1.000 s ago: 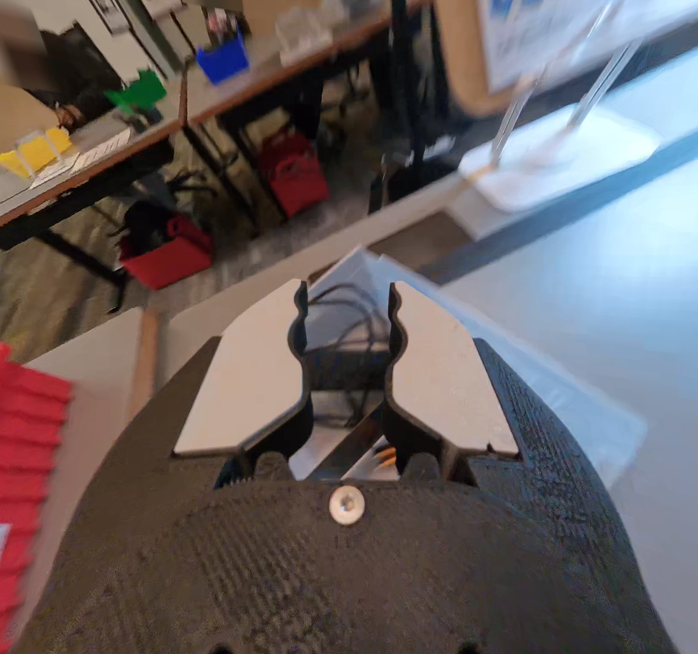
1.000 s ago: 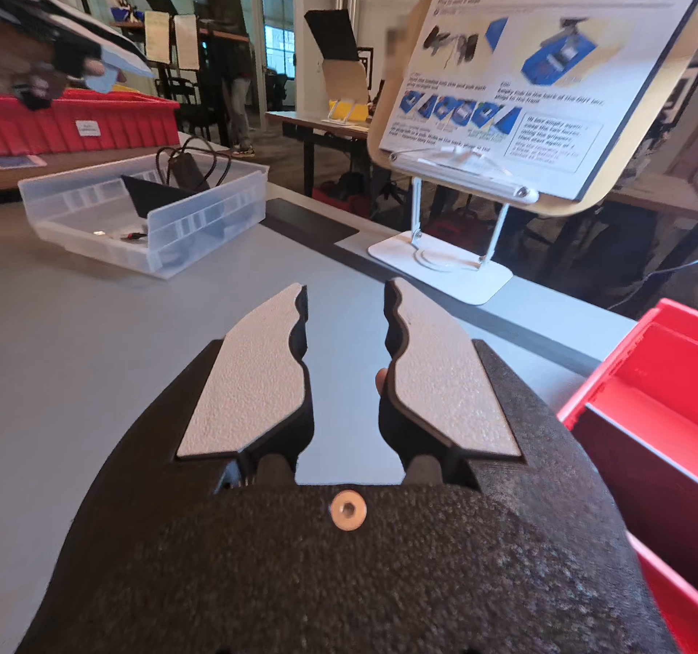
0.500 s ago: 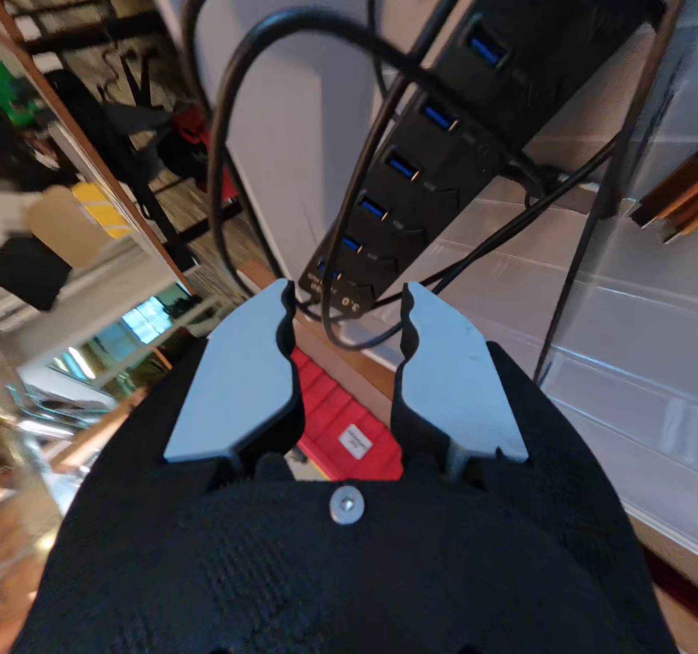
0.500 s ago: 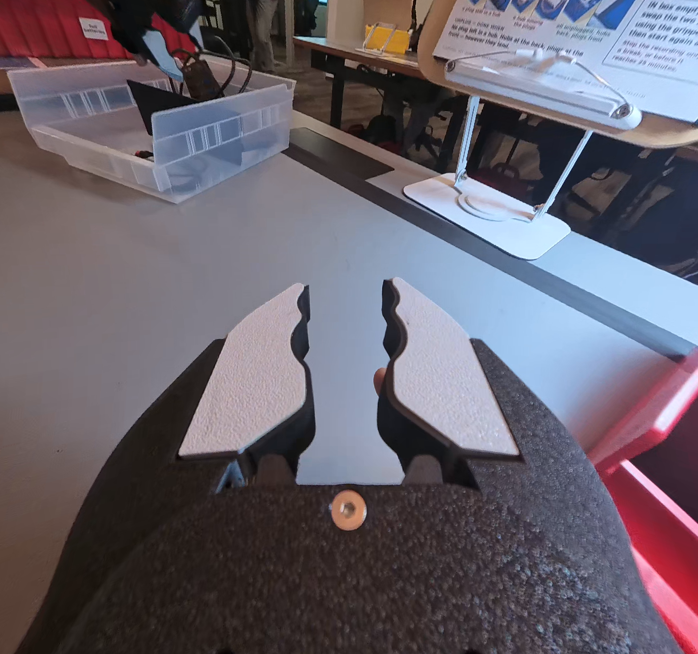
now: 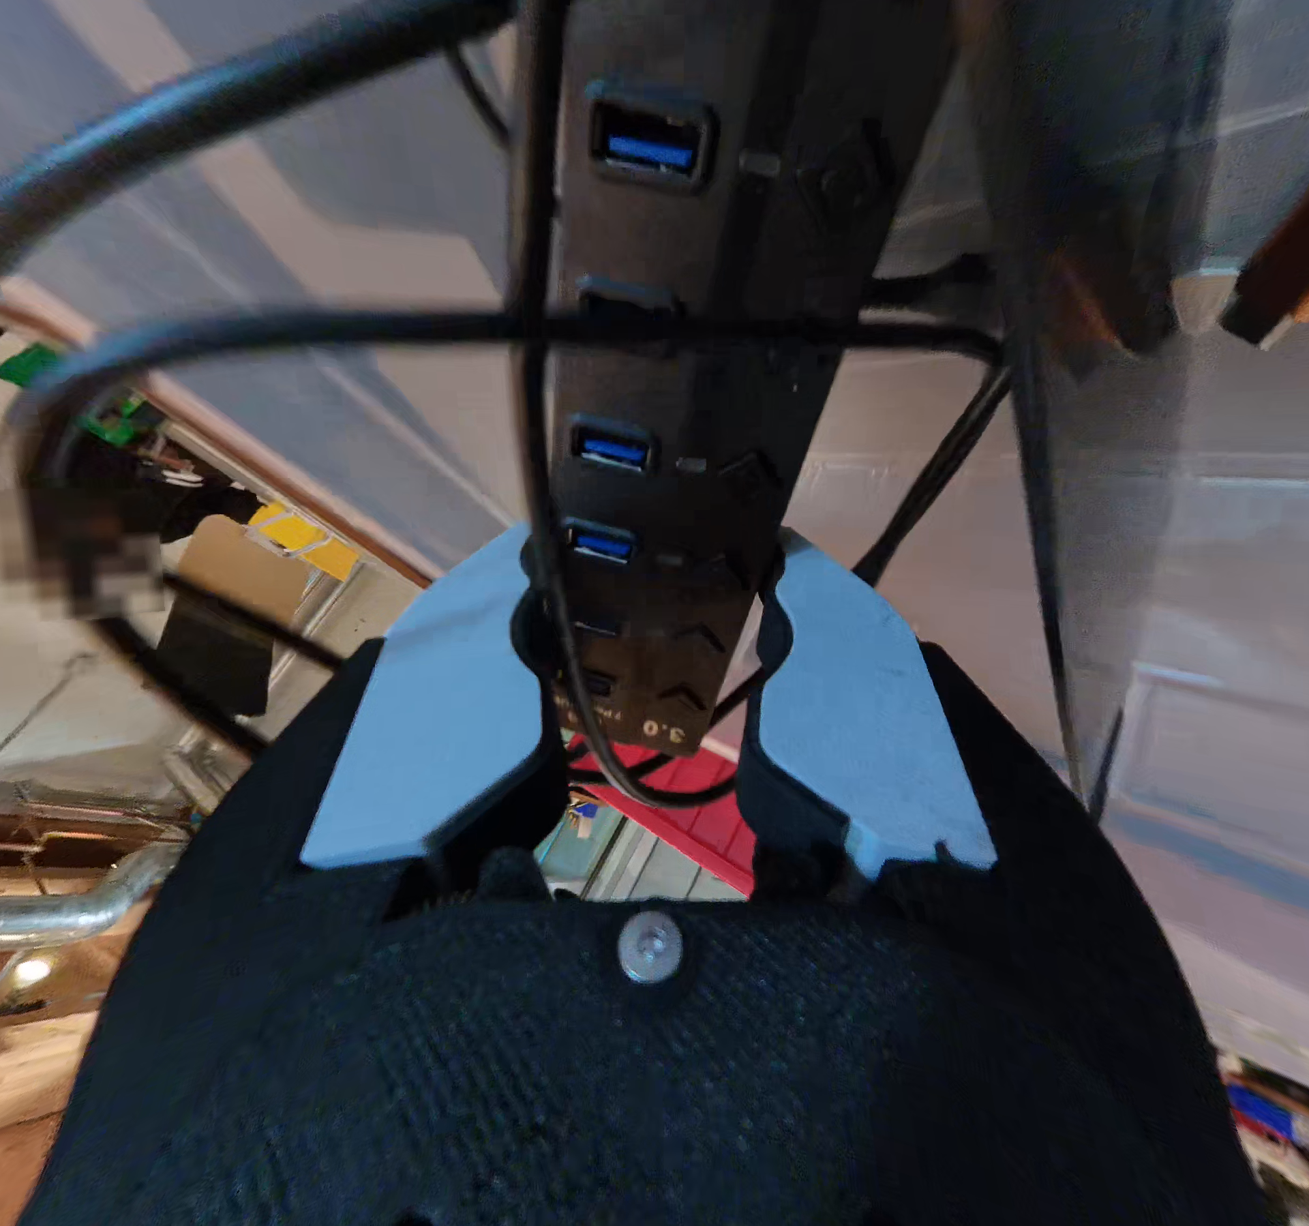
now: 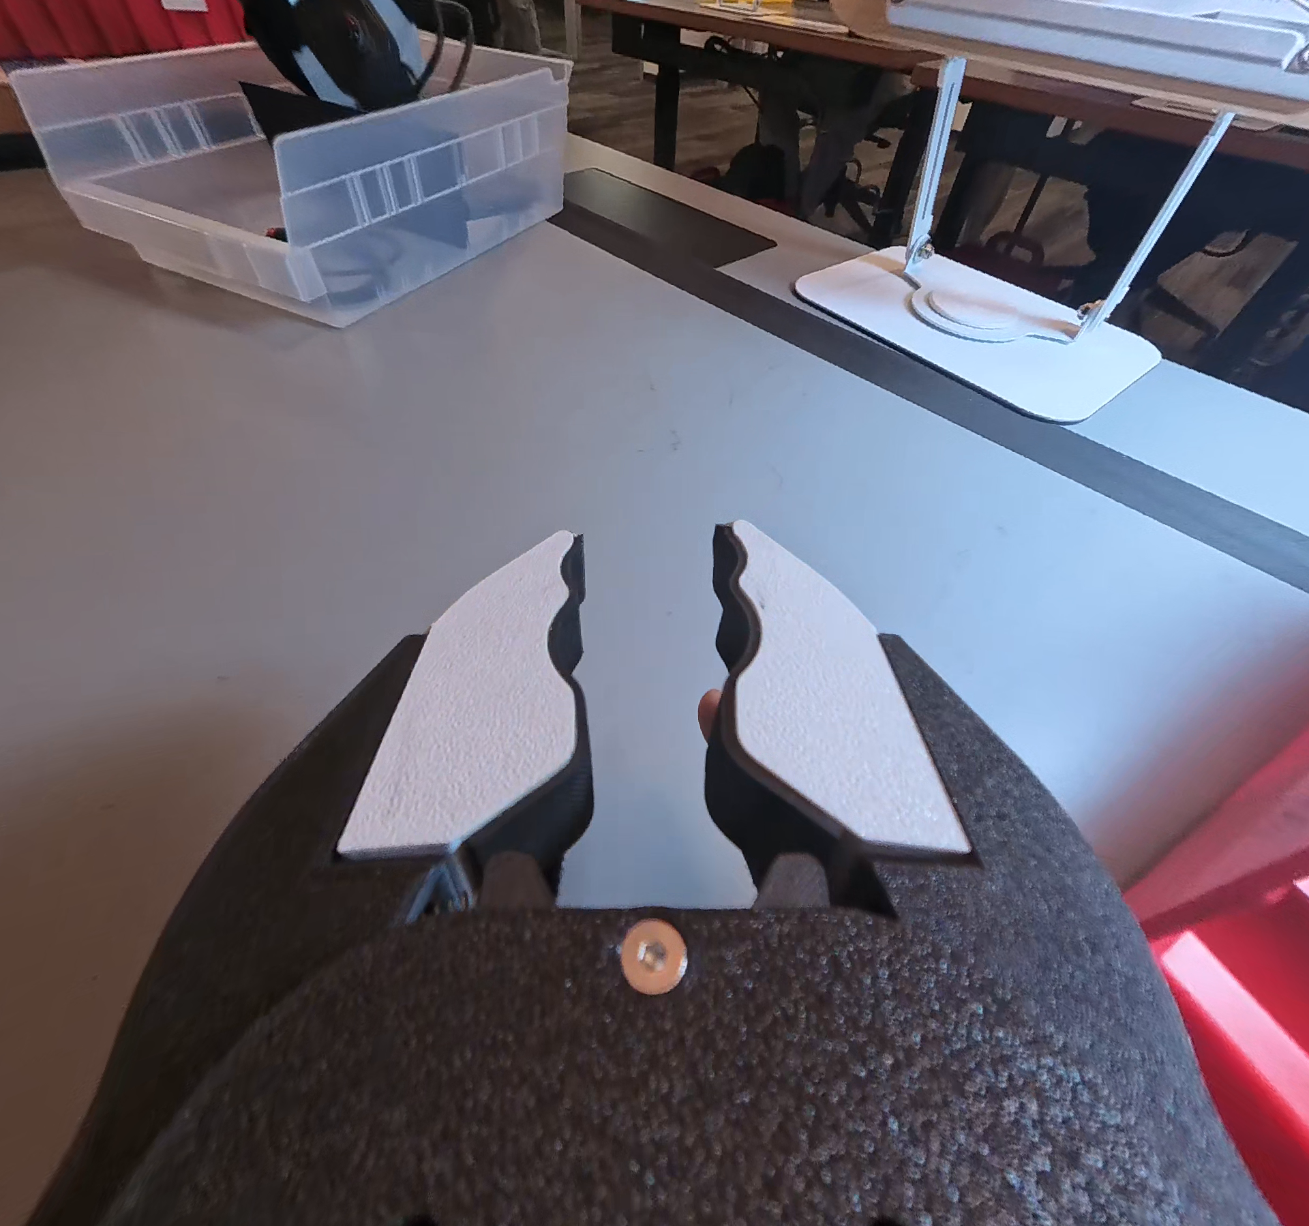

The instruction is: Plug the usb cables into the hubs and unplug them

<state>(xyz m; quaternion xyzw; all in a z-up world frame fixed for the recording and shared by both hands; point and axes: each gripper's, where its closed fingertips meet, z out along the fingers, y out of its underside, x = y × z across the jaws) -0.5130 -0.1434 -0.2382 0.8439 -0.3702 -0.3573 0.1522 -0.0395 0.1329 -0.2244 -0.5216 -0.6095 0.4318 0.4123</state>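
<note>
A black USB hub (image 5: 708, 271) with several blue ports fills the left wrist view, blurred. Thin black cables (image 5: 283, 335) loop across it. My left gripper (image 5: 655, 554) is open, and its two fingers straddle the near end of the hub. One cable hangs down between them. In the right wrist view the left gripper (image 6: 333, 9) reaches down into a clear plastic bin (image 6: 397, 186) at the far left of the table. My right gripper (image 6: 648, 540) is open and empty, a little above the grey table (image 6: 354, 483).
A white stand (image 6: 977, 320) holding an instruction sheet sits at the table's far right edge. A red bin (image 6: 1239, 908) lies close to my right gripper on the right. Another red bin (image 6: 106, 2) stands behind the clear one. Other tables lie beyond. The gap from one gripper's tips to the other's is roughly 55 centimetres.
My left gripper dropped into the clear bin, opened wider and moved forward until the hub's end sat between its fingers. My right gripper tilted down slightly and stayed open.
</note>
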